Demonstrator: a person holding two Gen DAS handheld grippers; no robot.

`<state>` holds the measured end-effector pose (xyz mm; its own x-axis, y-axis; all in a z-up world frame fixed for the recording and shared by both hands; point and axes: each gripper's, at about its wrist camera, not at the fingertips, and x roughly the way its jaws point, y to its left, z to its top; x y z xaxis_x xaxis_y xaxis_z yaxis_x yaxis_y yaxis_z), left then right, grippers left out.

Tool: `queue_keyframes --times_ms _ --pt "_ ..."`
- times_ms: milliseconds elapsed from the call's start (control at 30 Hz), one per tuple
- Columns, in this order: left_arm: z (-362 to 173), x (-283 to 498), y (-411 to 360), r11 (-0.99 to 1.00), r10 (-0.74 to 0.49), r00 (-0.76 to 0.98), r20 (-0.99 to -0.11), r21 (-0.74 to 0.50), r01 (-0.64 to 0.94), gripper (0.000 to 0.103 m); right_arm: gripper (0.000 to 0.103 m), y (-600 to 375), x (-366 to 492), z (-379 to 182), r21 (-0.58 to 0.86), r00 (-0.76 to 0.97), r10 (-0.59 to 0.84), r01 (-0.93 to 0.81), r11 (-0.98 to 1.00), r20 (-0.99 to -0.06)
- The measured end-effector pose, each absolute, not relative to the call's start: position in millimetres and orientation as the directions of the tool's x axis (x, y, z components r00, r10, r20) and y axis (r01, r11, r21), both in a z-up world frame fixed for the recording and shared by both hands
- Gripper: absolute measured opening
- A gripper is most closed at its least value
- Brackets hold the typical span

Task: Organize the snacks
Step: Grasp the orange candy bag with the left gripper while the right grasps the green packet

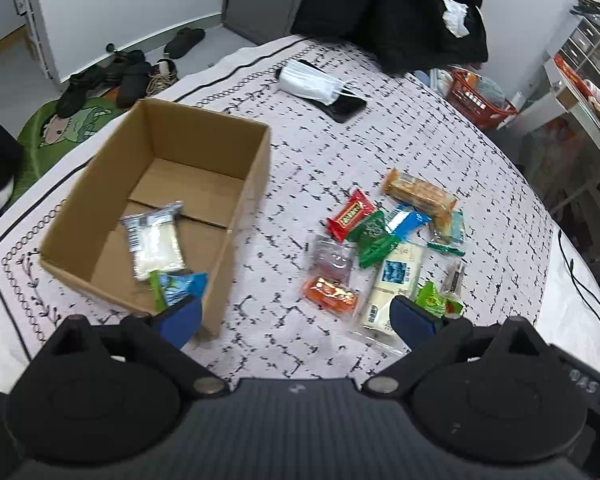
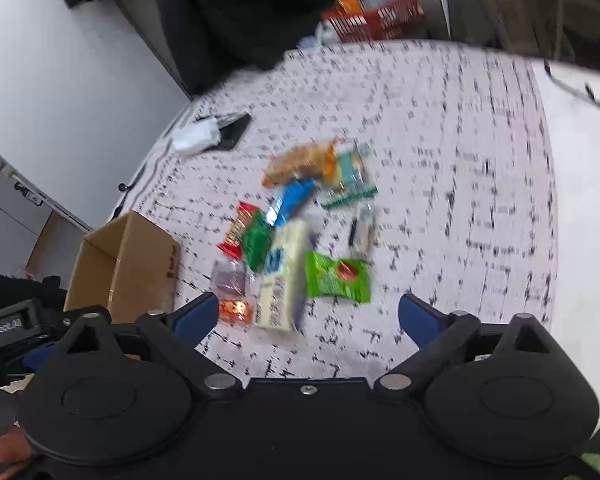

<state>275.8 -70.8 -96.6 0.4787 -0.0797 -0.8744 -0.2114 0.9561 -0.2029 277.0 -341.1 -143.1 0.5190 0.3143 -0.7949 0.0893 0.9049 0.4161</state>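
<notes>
An open cardboard box [image 1: 236,196] stands on the patterned cloth, with a clear white snack pack [image 1: 156,242] and a small blue-green packet [image 1: 180,286] lying inside. Right of it is a heap of several snacks: a red packet [image 1: 350,214], a dark green one [image 1: 374,236], a cream pack [image 1: 396,280] and an orange cracker bag [image 1: 418,194]. My left gripper [image 1: 296,316] hovers open between box and heap, nothing between its fingers. In the blurred right wrist view, my right gripper [image 2: 306,316] is open above the cream pack [image 2: 282,276] and a bright green packet [image 2: 336,278]; the box [image 2: 128,268] is at the left.
A white face mask [image 1: 310,82] lies over a black phone [image 1: 346,106] at the far side of the cloth. Dark clothing [image 1: 388,8] hangs behind. A red basket [image 1: 478,100] sits on the floor at the right, shoes [image 1: 128,76] at the left.
</notes>
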Motion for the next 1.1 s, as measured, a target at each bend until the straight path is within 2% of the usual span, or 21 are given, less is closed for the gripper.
queue_keyframes --times_ms 133,433,600,800,900,1100 --pt "-105.1 282.7 -81.4 0.961 -0.075 0.469 -0.880 -0.189 -0.201 0.100 0.086 -348.7 283.8 -154.9 0.456 0.510 0.335 0.129 0.881 -0.792" --pt "-133.4 303.6 -96.2 0.954 -0.080 0.424 -0.902 -0.192 -0.229 0.083 0.085 -356.6 303.4 -178.9 0.477 0.485 0.338 0.195 0.857 -0.806" --pt "-154.3 316.9 -101.3 0.942 -0.099 0.382 -0.919 -0.210 -0.260 0.062 0.081 -356.1 313.3 -191.1 0.486 0.467 0.354 0.198 0.851 -0.810" --pt "-180.4 333.0 -104.3 0.924 -0.102 0.346 -0.933 -0.217 -0.315 0.050 0.081 -352.3 327.4 -206.1 0.481 0.450 0.358 0.192 0.856 -0.818" --pt "-192.0 339.4 -102.3 0.910 -0.087 0.337 -0.937 -0.212 -0.355 0.046 0.081 -352.6 333.6 -212.5 0.483 0.454 0.360 0.190 0.855 -0.815" --pt "-213.4 347.5 -100.5 0.883 -0.096 0.334 -0.938 -0.235 -0.406 0.045 0.080 -348.3 338.3 -223.2 0.450 0.426 0.344 0.178 0.875 -0.837"
